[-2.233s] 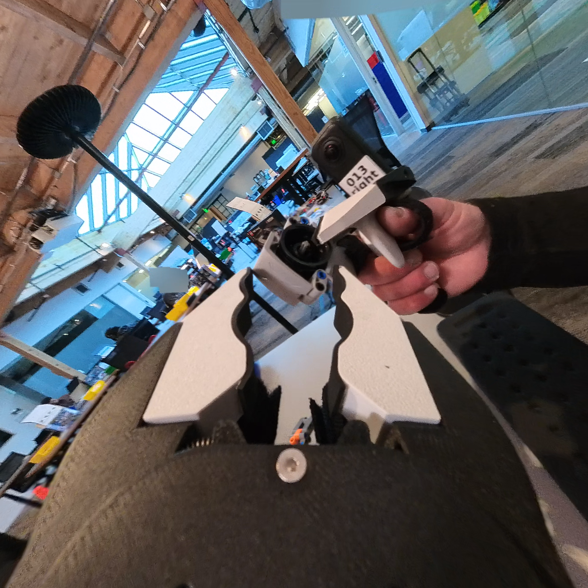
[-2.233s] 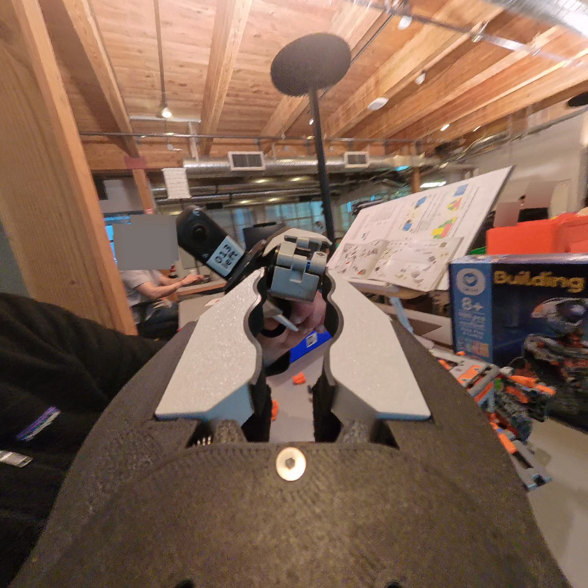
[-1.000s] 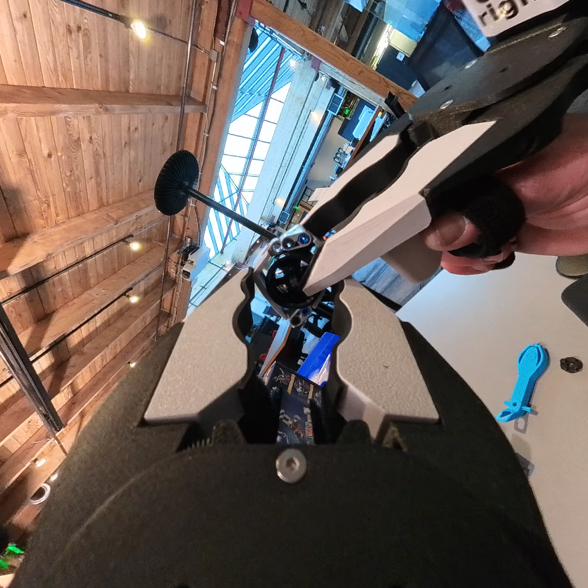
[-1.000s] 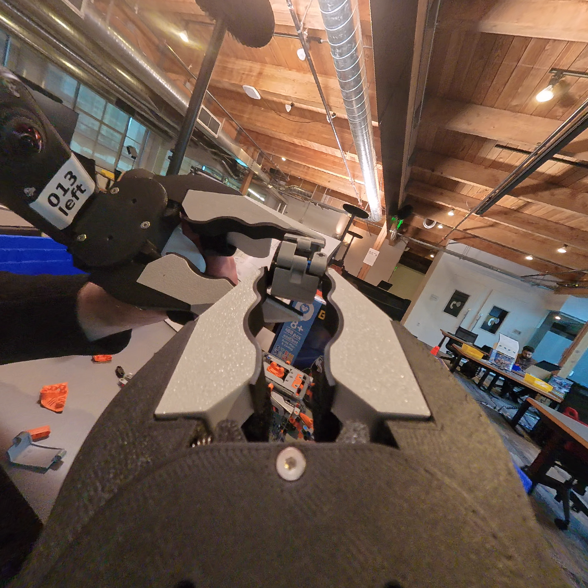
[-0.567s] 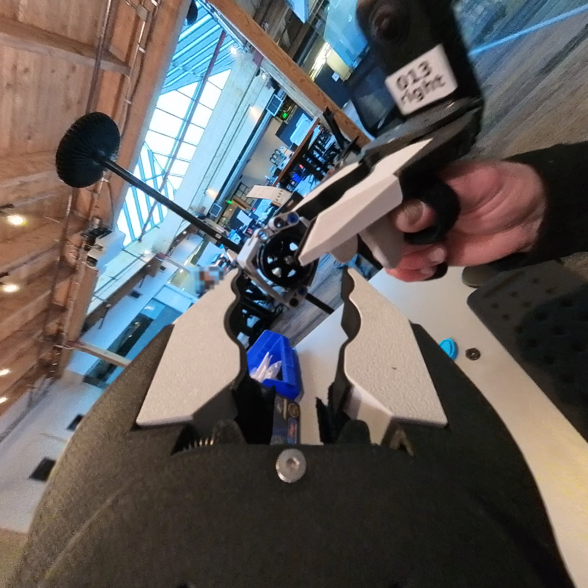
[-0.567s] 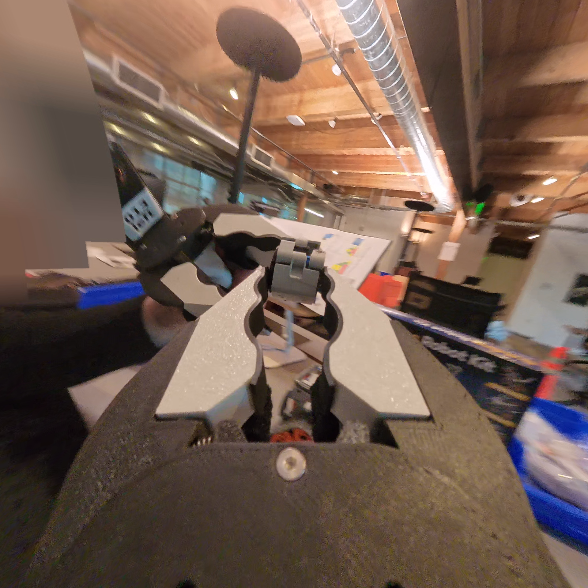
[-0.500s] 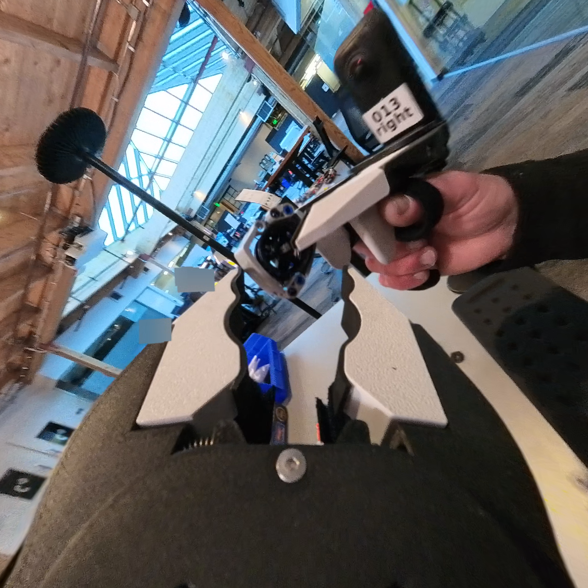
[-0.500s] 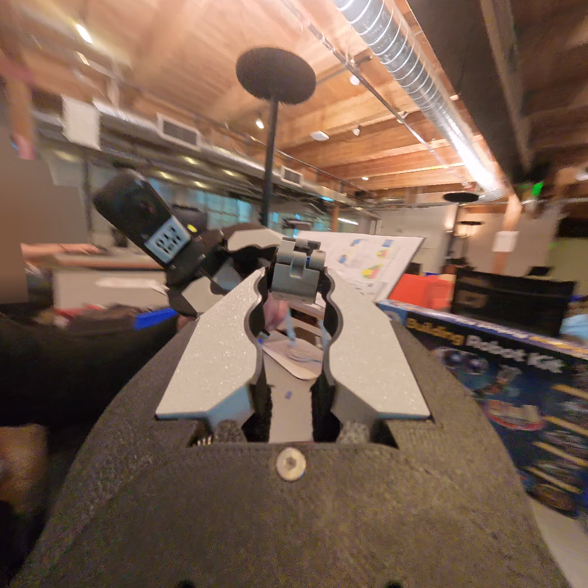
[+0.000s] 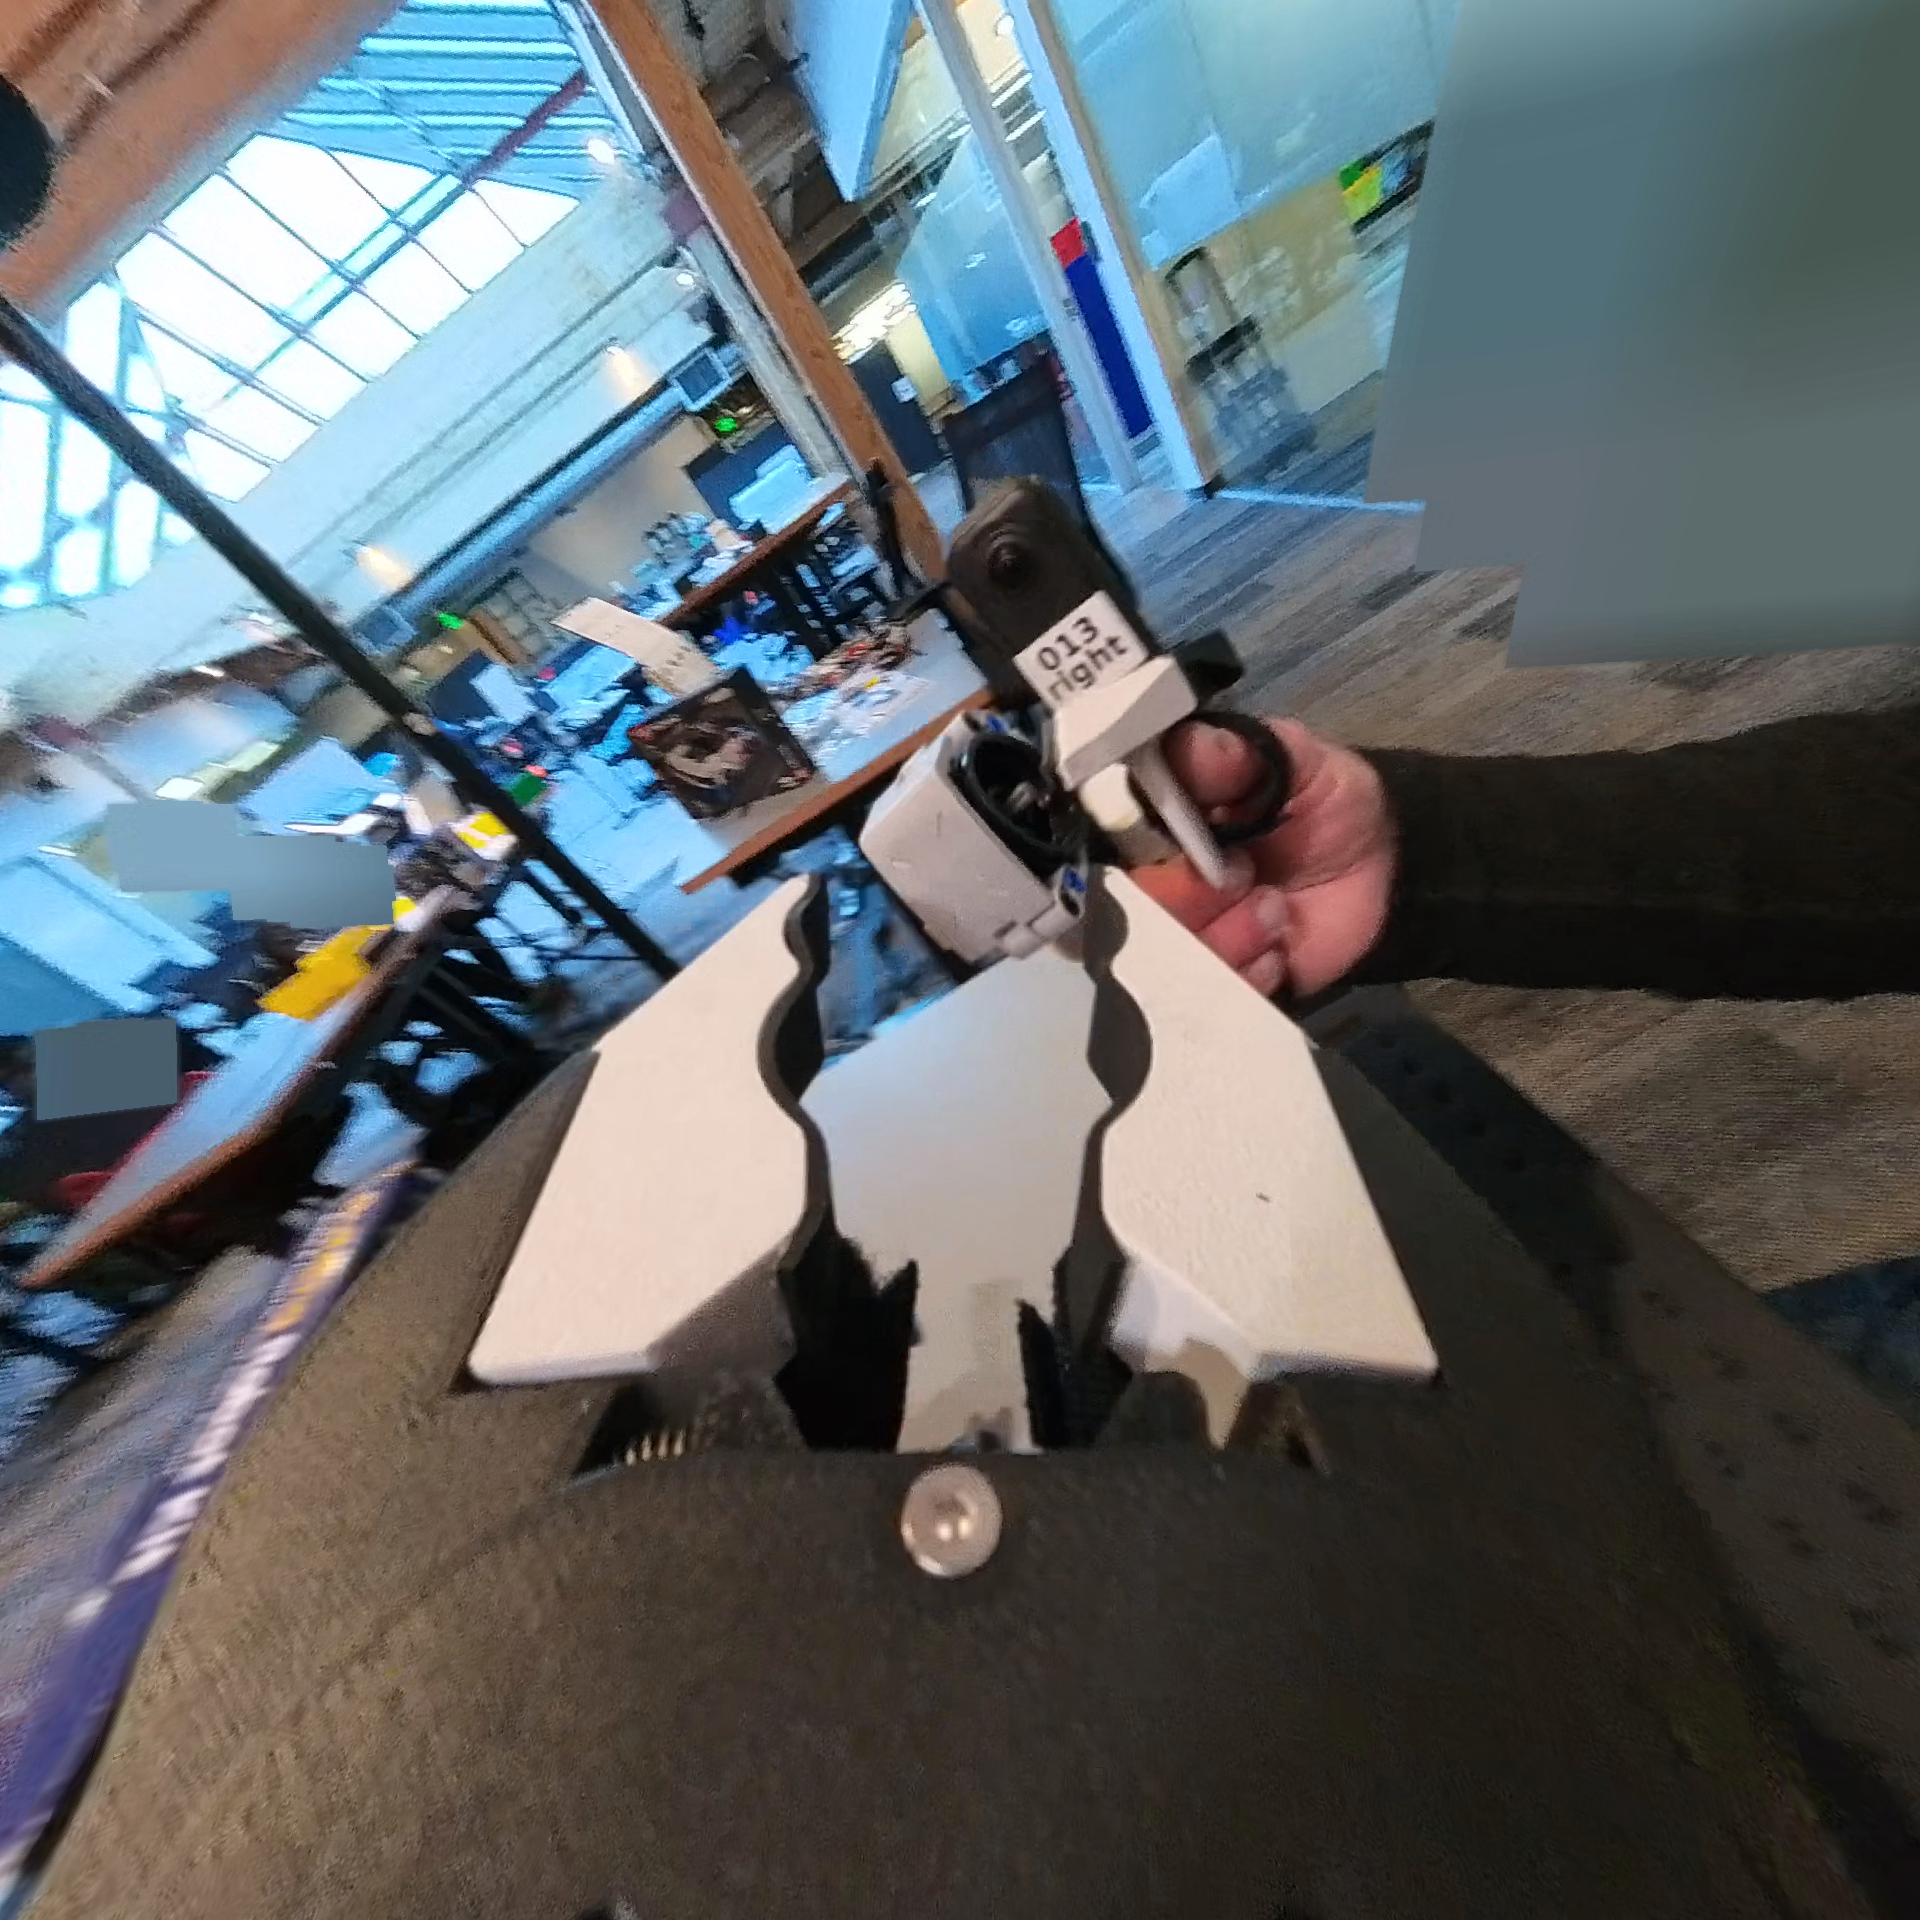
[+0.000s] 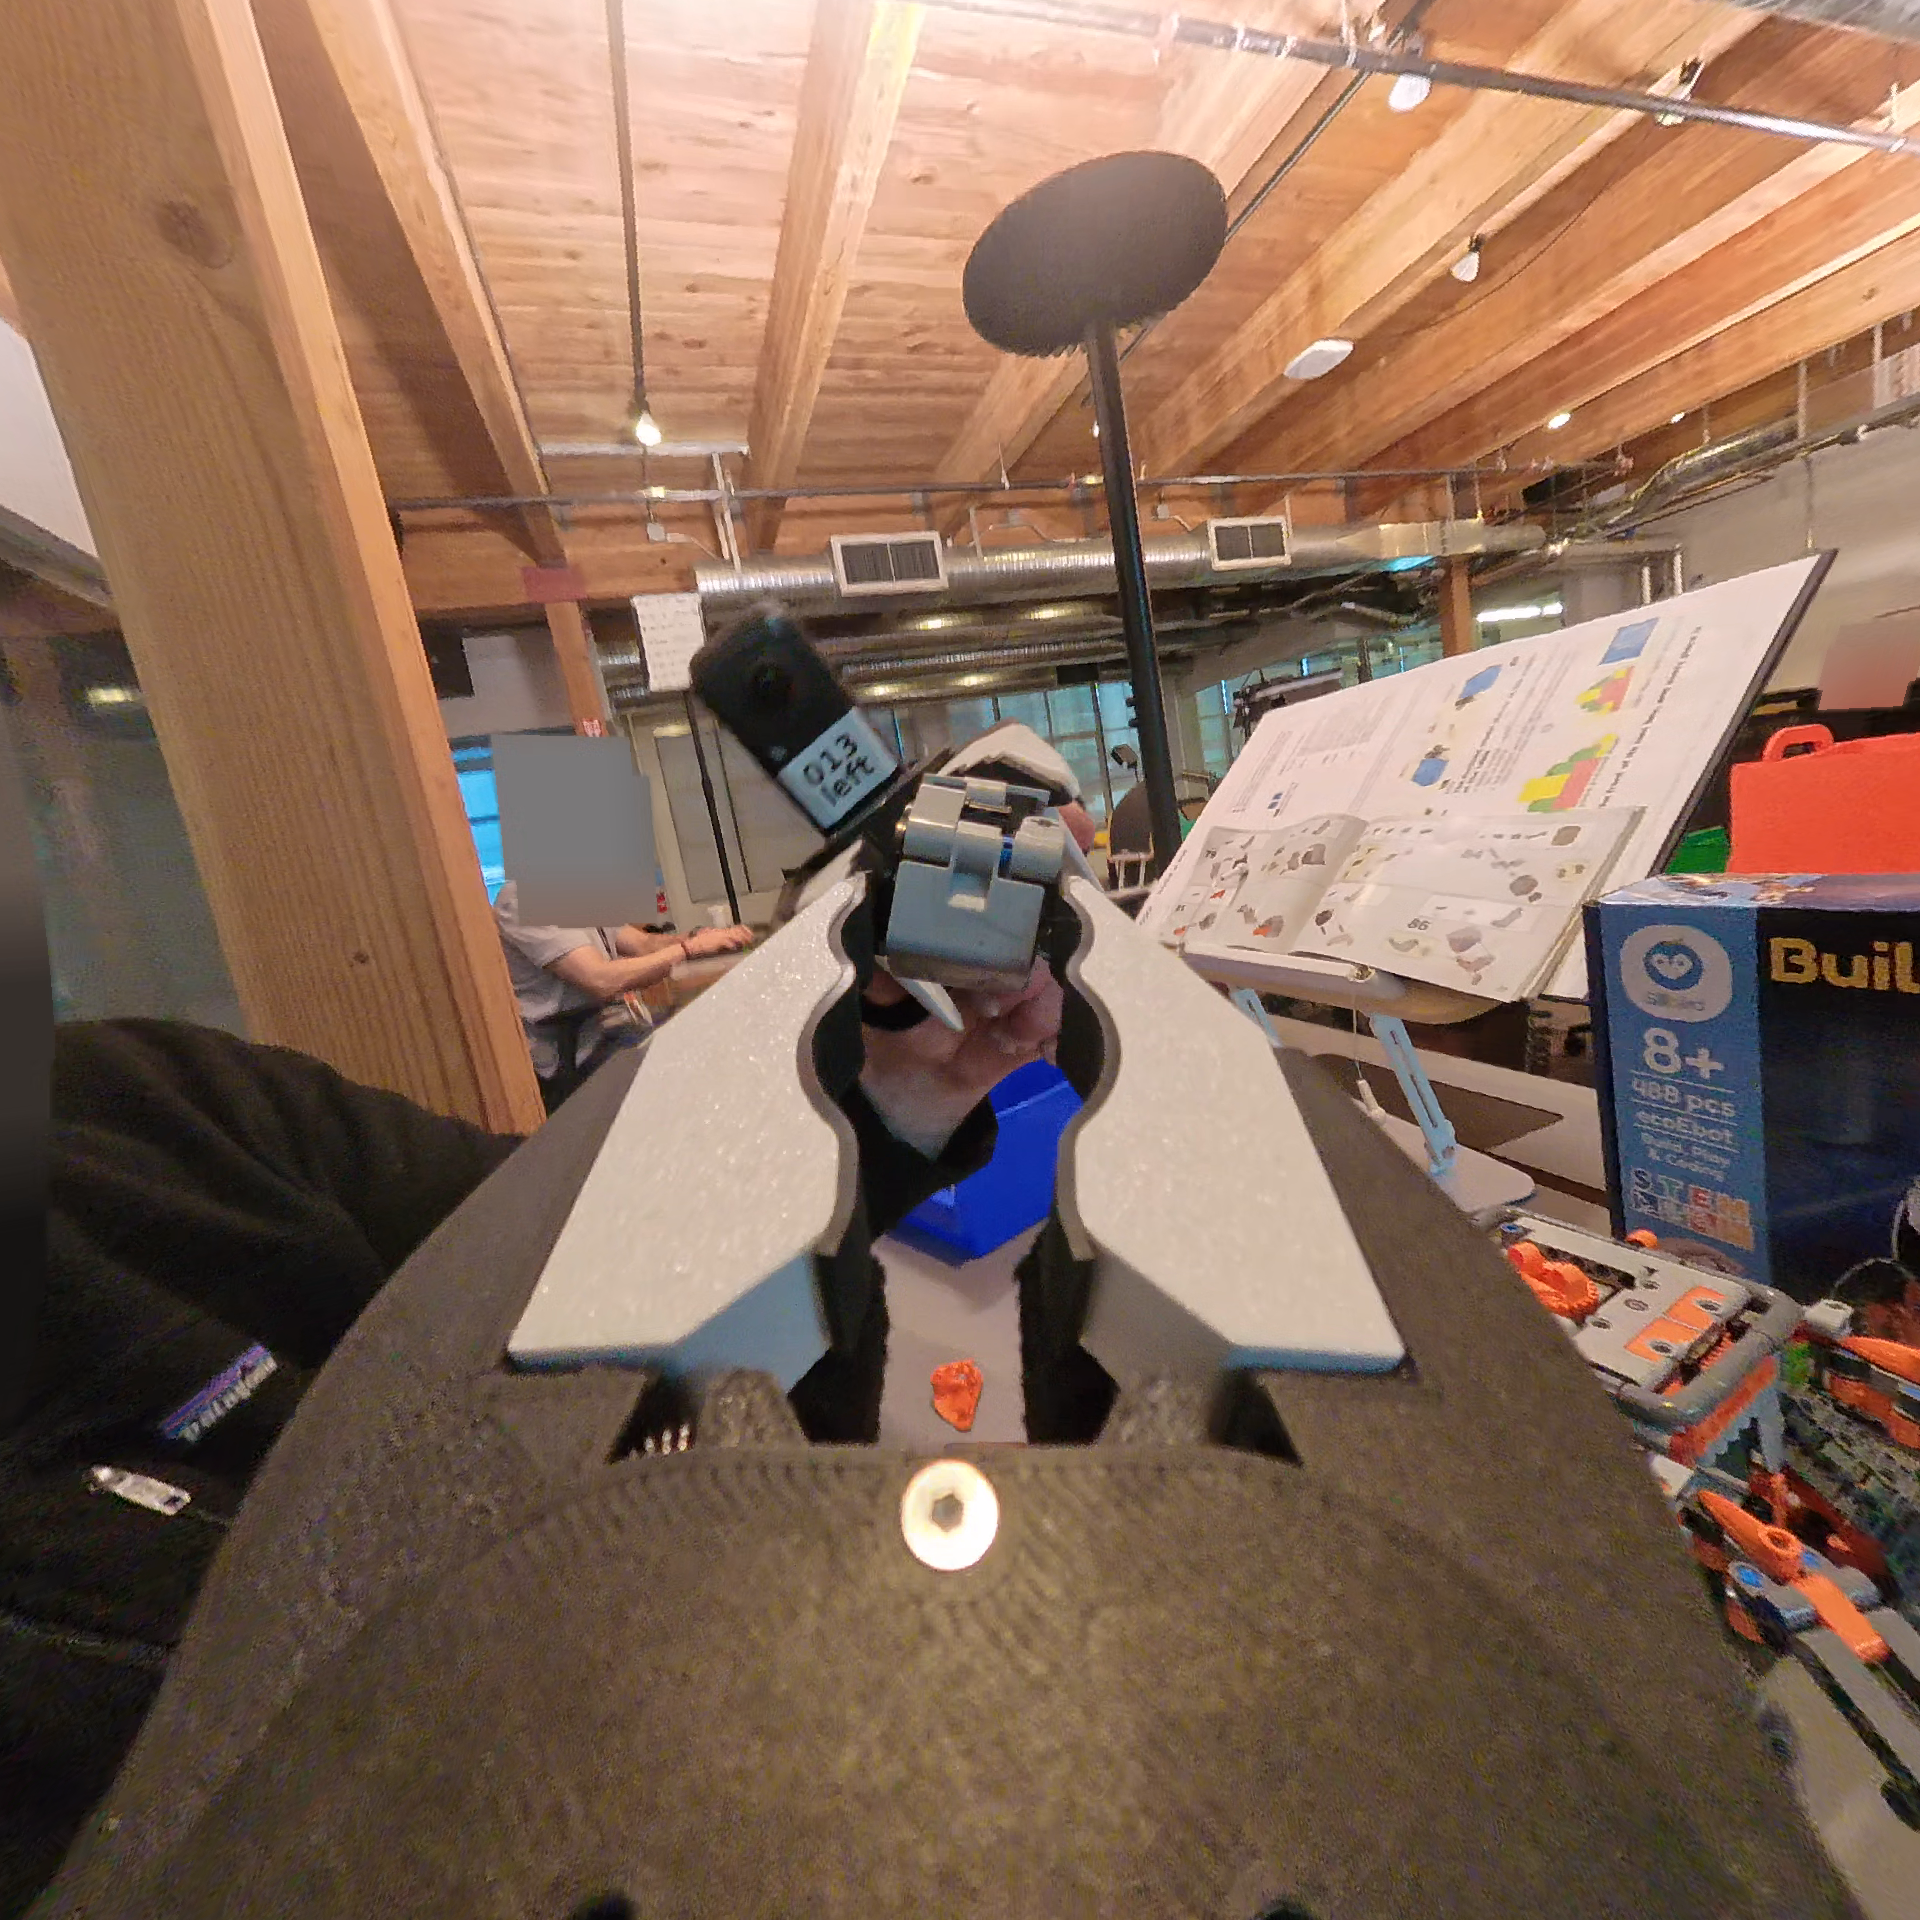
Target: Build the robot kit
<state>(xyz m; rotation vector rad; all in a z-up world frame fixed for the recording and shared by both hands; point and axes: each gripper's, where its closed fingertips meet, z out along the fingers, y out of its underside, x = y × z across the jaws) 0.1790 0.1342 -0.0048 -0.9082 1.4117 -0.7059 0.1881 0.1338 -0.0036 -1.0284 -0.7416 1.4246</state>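
My right gripper (image 10: 964, 899) is shut on a grey brick assembly (image 10: 966, 904) with a black round socket and holds it up in the air. In the left wrist view the assembly (image 9: 951, 862) hangs just past my left gripper's (image 9: 956, 888) tips, nearer the right fingertip. The left gripper is open and empty. The right gripper (image 9: 1049, 800) shows there held by a hand (image 9: 1299, 862) in a dark sleeve. In the right wrist view the left gripper's camera body (image 10: 790, 727) sits just behind the assembly.
A white table (image 9: 956, 1091) lies below. An open instruction booklet on a stand (image 10: 1455, 831), a blue box (image 10: 1756, 1081) and an orange-and-grey brick model (image 10: 1683, 1340) stand at the right. An orange piece (image 10: 956, 1390) and a blue bin (image 10: 997, 1174) lie ahead. A wooden post (image 10: 260, 623) is at the left. My two grippers' fingertips are within a few centimetres of each other.
Both grippers have swung round, so the backgrounds have turned. The right gripper has stayed shut on the assembly. The assembly now sits farther right against the left gripper's tips.
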